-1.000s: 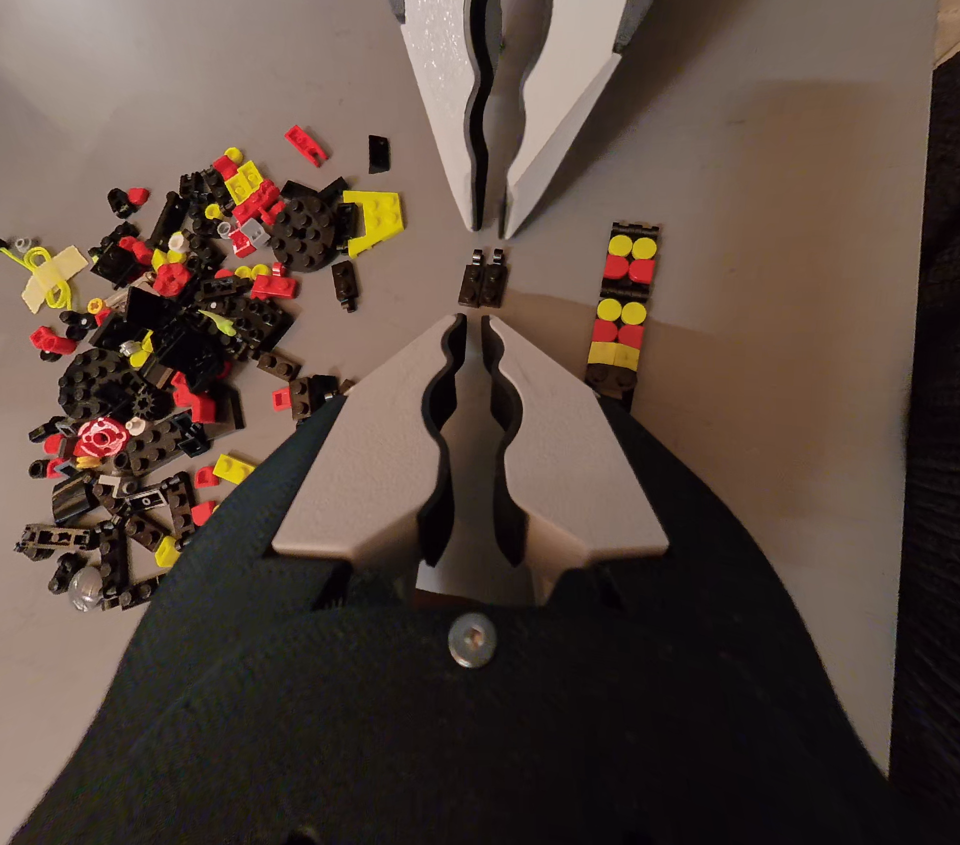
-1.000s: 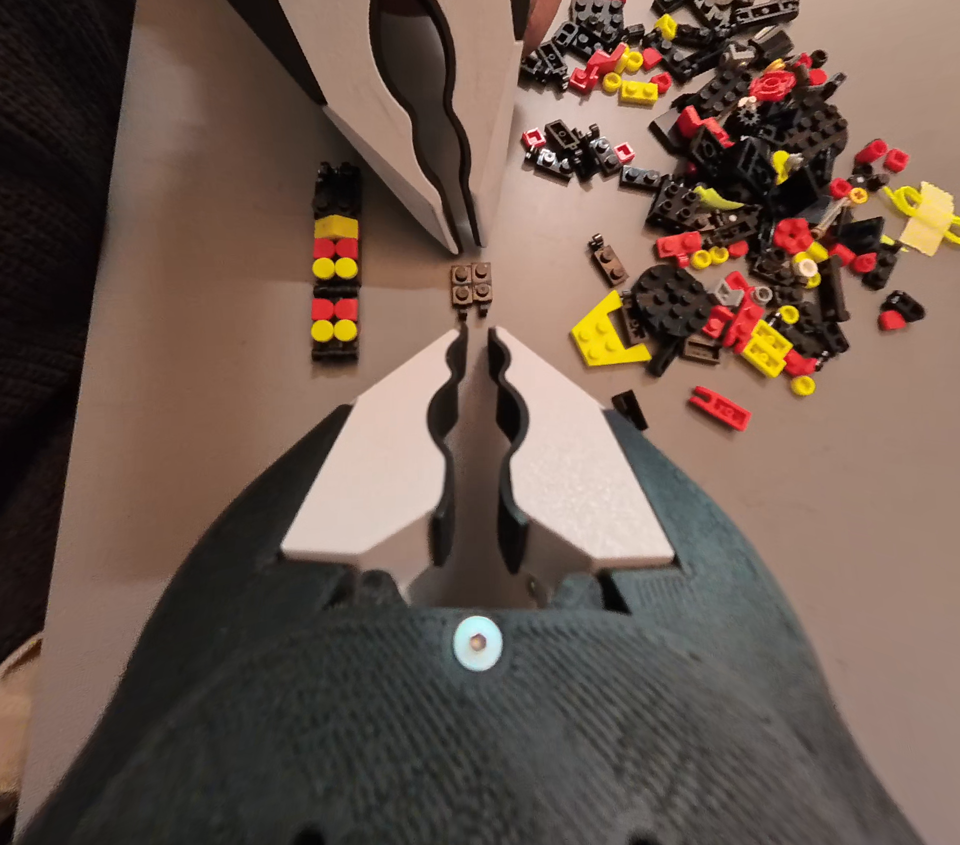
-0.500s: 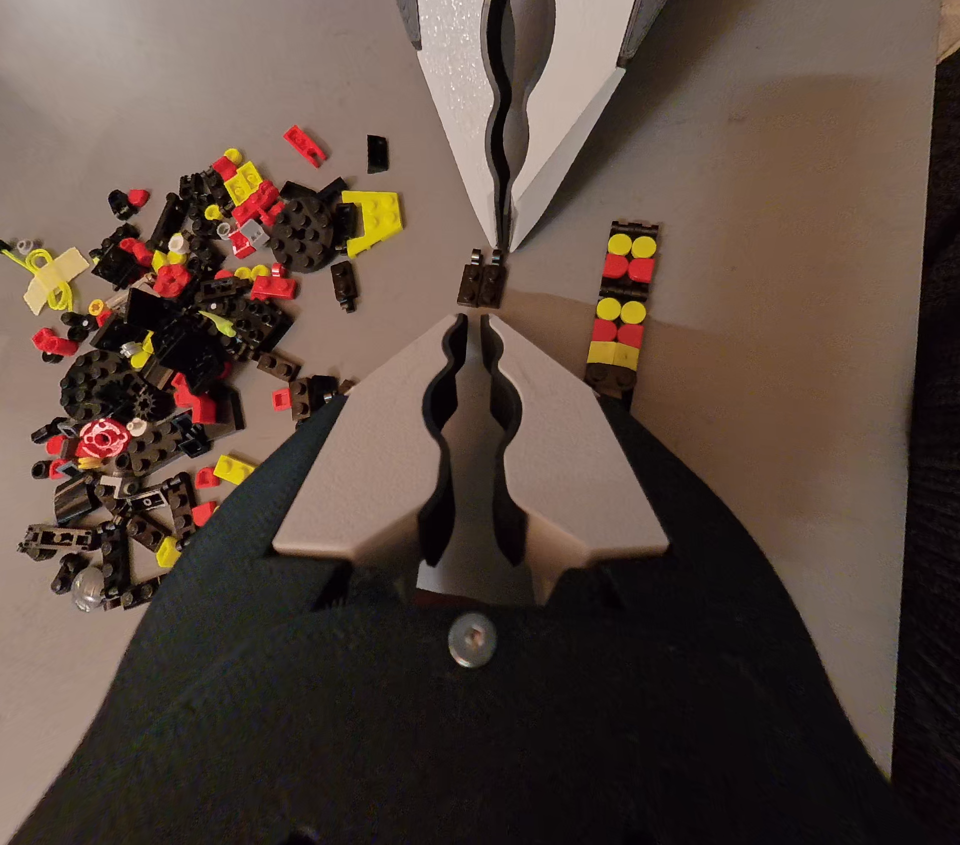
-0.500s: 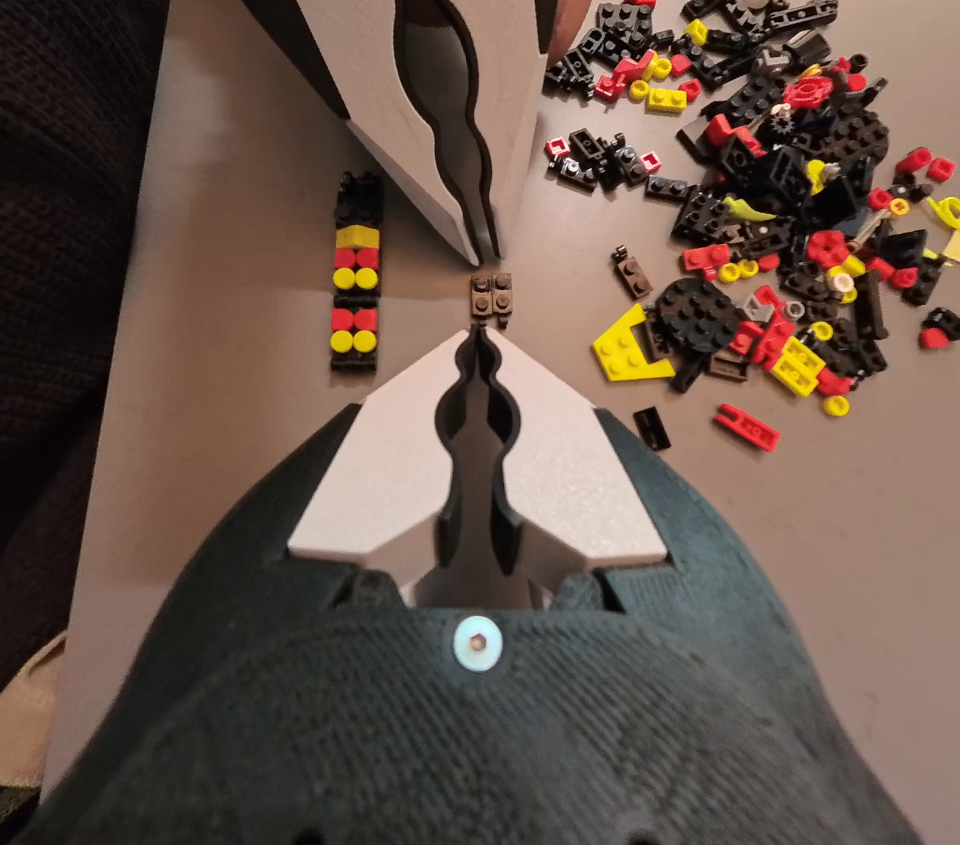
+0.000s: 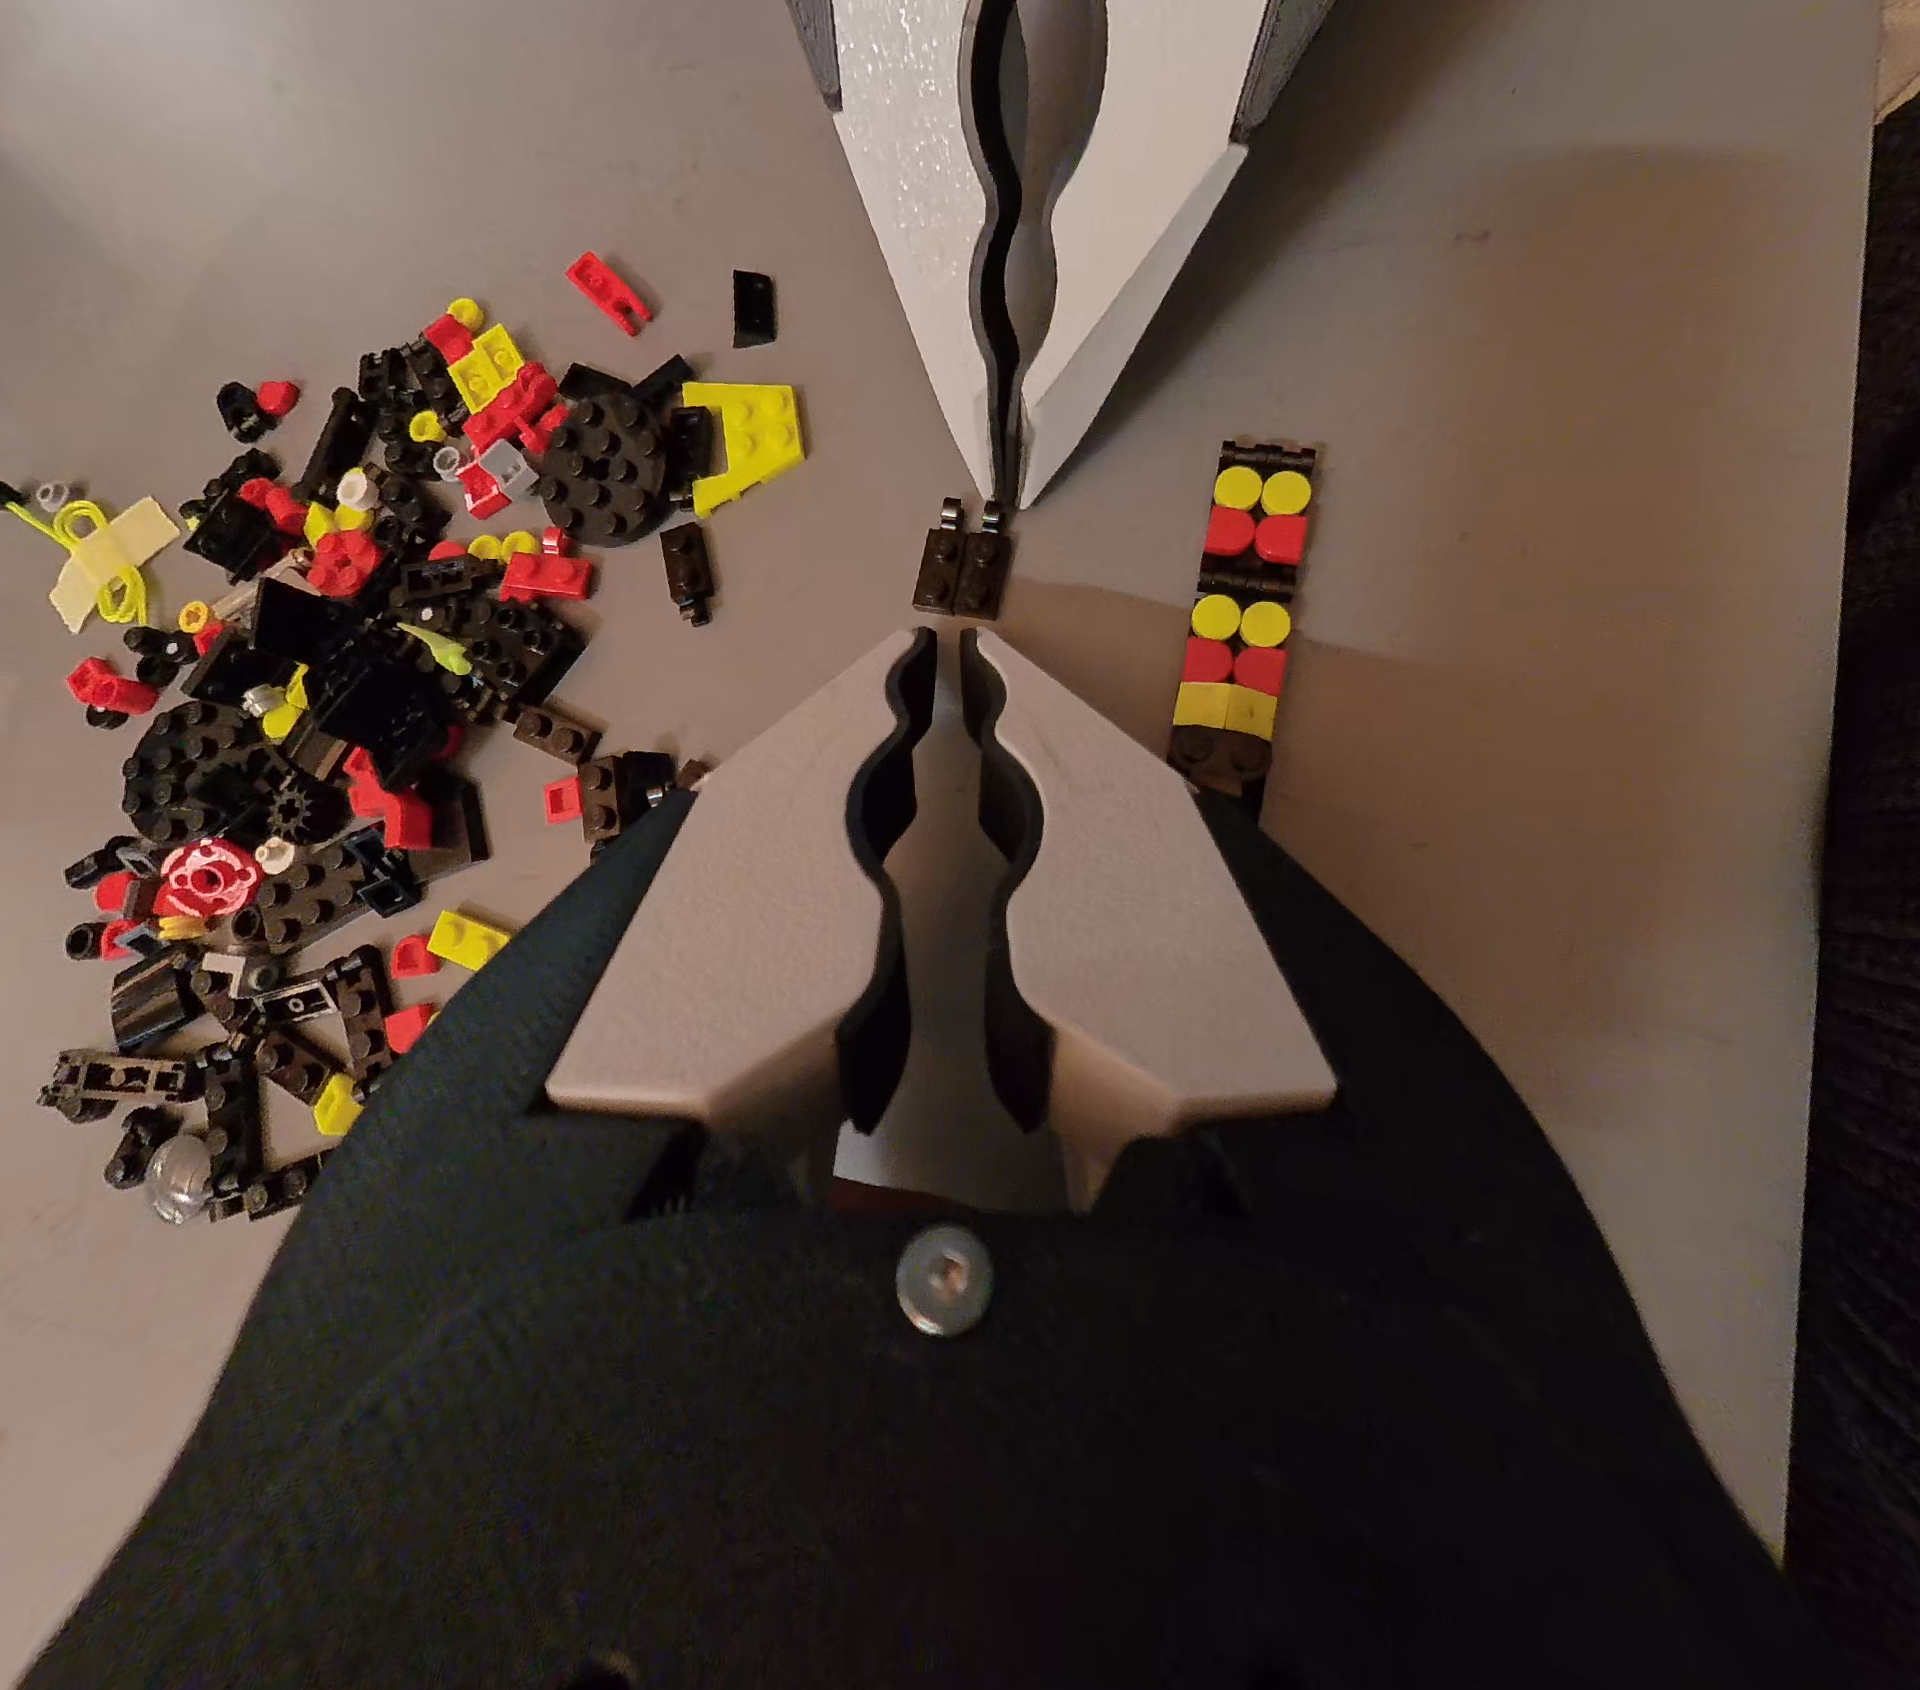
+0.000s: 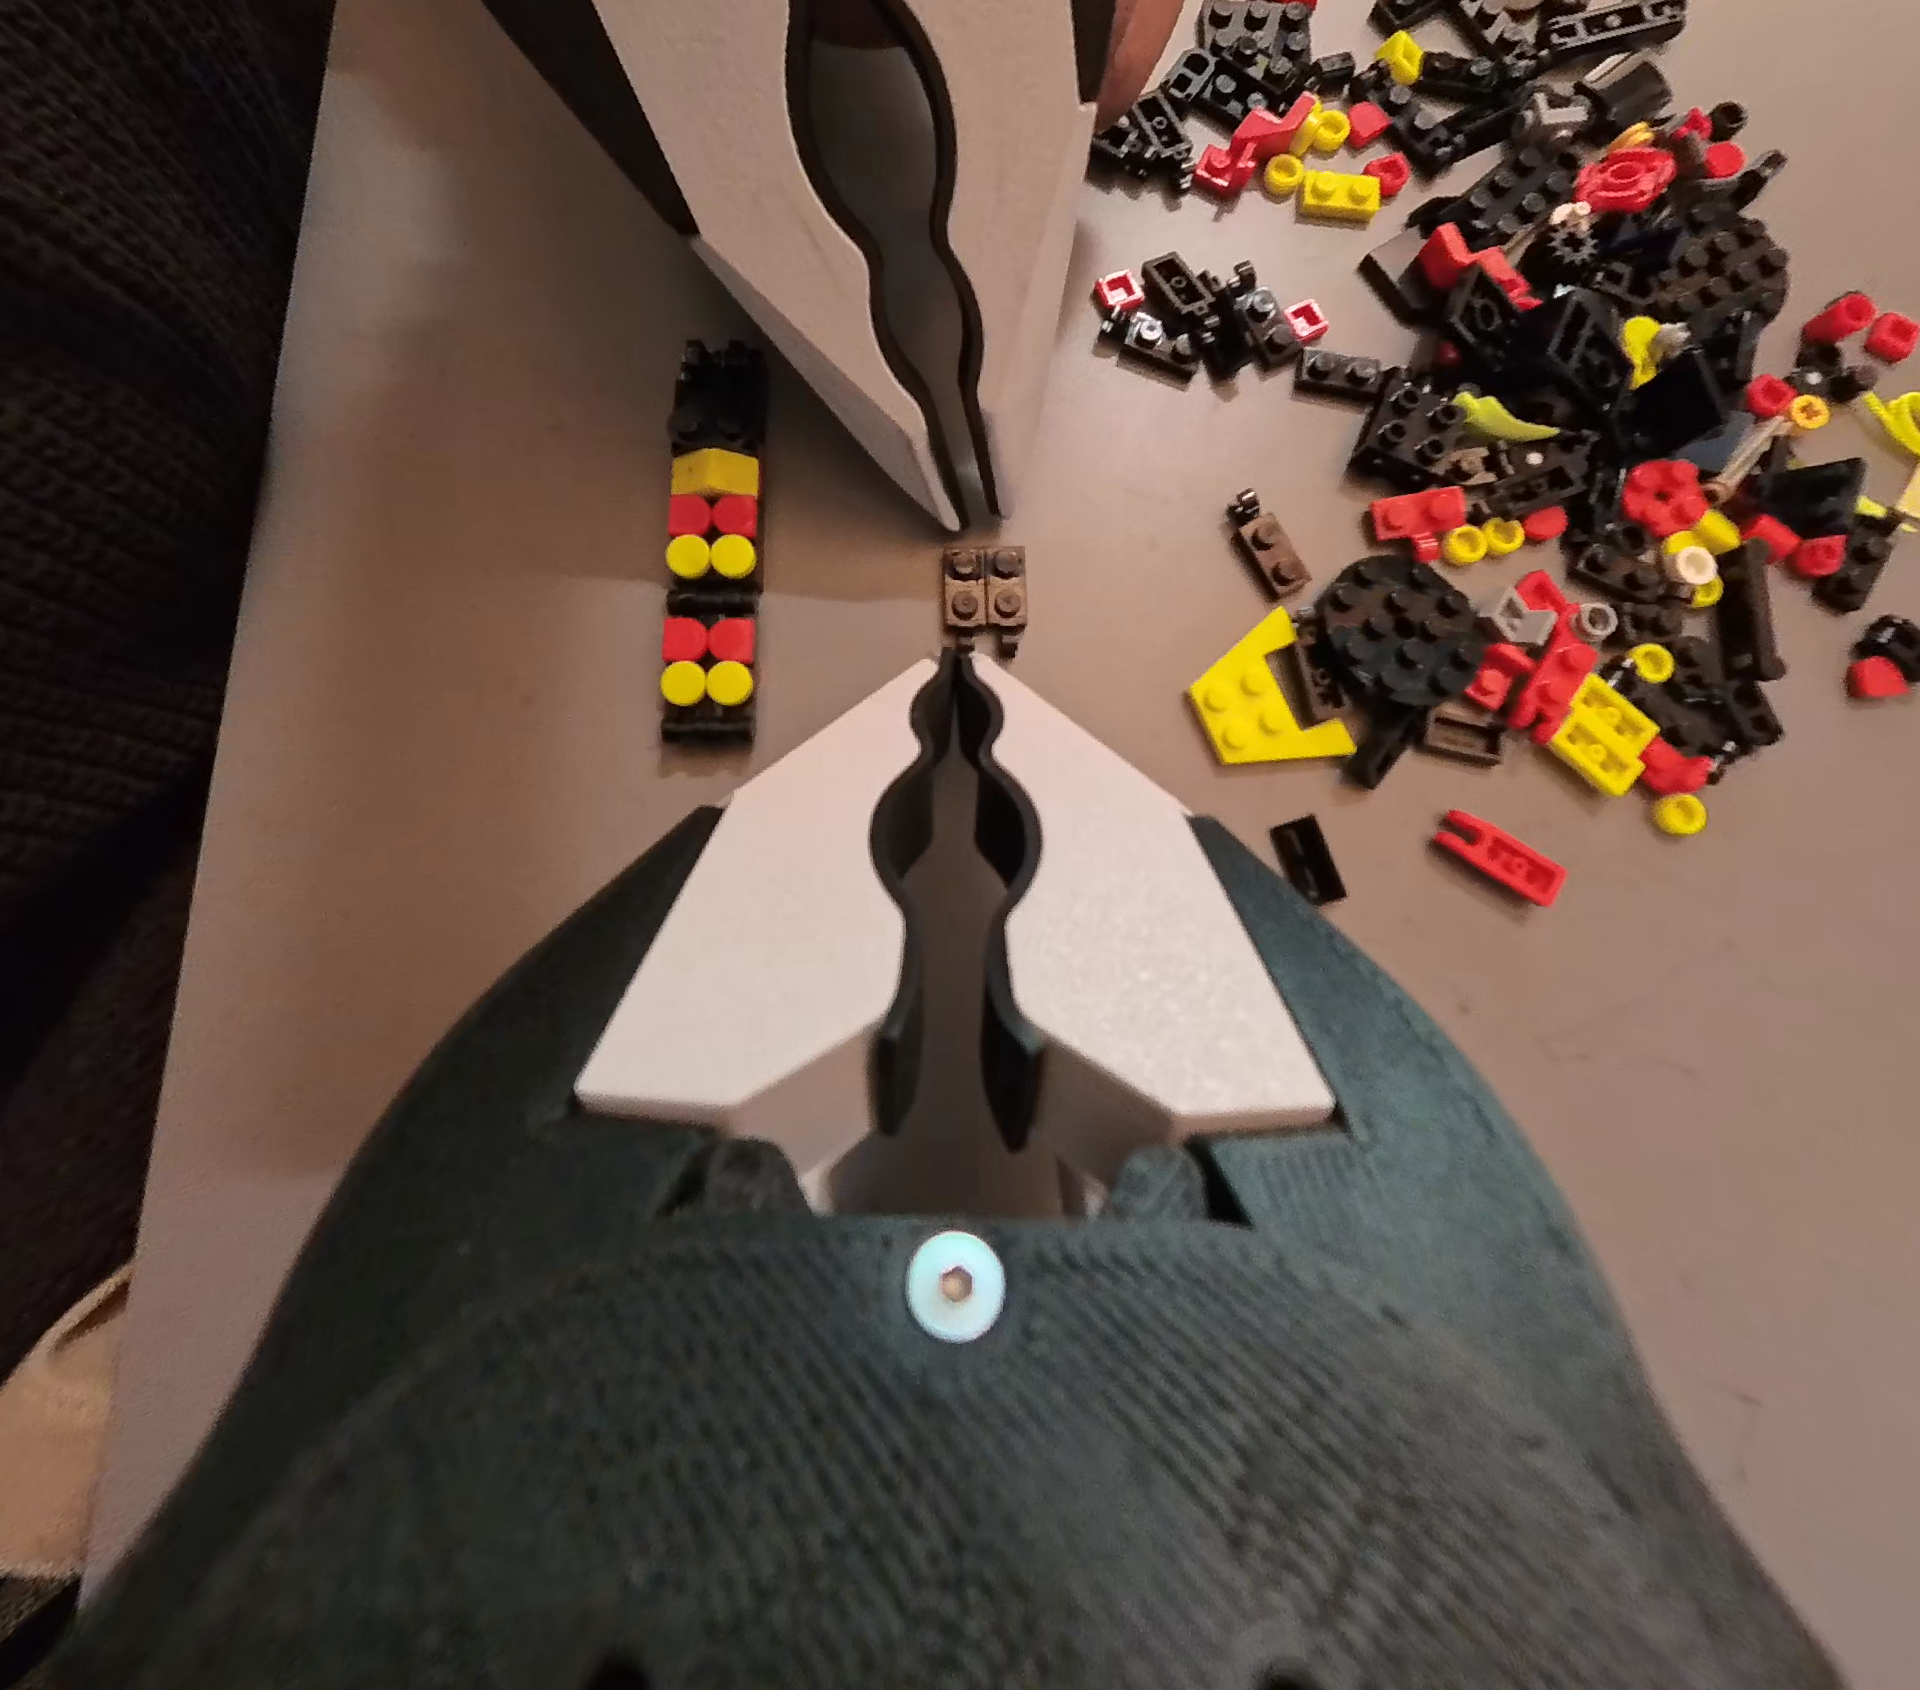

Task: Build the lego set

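My right gripper (image 6: 958, 672), fingers closed on nothing, and my narrowly parted, empty left gripper (image 5: 945, 641) face off across the small brown plate pair (image 5: 964, 566), its clips toward the right.

Nothing readable here tbh, no labels, brands, numbers or signs on the lego pieces (image 5: 343, 705), the built strip (image 5: 1242, 601) or the desk (image 5: 1507, 393)

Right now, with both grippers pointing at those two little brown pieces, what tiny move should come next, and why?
Probably ease the left gripper forward and close it on the two brown pieces. It stands slightly open just short of them, while the right gripper, shut, meets their far end.
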`<state>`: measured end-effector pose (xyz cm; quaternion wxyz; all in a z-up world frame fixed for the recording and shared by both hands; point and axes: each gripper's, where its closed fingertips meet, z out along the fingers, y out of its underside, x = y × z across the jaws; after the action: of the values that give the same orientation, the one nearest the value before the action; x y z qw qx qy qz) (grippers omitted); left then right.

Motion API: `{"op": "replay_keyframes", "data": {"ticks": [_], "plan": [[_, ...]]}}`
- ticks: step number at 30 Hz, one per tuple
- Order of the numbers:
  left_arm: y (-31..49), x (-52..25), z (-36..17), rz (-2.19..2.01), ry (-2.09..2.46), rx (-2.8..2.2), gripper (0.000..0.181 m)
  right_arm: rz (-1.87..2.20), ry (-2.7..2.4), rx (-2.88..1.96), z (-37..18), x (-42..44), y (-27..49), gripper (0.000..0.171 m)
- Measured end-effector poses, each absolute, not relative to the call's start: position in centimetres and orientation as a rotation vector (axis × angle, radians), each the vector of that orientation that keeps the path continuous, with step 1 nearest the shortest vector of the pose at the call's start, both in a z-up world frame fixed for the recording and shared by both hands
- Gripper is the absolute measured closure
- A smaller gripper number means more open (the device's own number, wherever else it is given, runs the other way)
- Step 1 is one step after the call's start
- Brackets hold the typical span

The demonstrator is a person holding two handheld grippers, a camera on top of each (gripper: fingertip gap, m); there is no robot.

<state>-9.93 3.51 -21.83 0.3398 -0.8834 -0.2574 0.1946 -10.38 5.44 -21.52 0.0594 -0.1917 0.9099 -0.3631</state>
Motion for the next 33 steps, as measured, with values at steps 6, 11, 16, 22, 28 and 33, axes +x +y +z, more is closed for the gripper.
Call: {"op": "replay_keyframes", "data": {"ticks": [6, 11, 16, 22, 28, 33], "plan": [[3.5, -9.9, -21.8, 0.510, -0.668, -2.300, 0.177, -1.101, 2.756, -0.577, -21.5, -10.4, 5.5, 0.171], [3.5, -9.9, -21.8, 0.510, -0.668, -2.301, 0.176, -1.100, 2.753, -0.582, -21.5, -10.3, 5.4, 0.171], [3.5, -9.9, -21.8, 0.512, -0.668, -2.301, 0.176, -1.098, 2.754, -0.579, -21.5, -10.4, 5.4, 0.171], [3.5, -9.9, -21.8, 0.514, -0.667, -2.301, 0.176, -1.099, 2.756, -0.573, -21.4, -10.6, 5.6, 0.171], [3.5, -9.9, -21.8, 0.514, -0.667, -2.302, 0.176, -1.192, 2.739, -0.552, -20.3, -10.8, 5.0, 0.156], [3.5, -10.0, -21.8, 0.513, -0.668, -2.301, 0.176, -1.270, 2.750, -0.536, -19.7, -10.7, 4.1, 0.140]]}}
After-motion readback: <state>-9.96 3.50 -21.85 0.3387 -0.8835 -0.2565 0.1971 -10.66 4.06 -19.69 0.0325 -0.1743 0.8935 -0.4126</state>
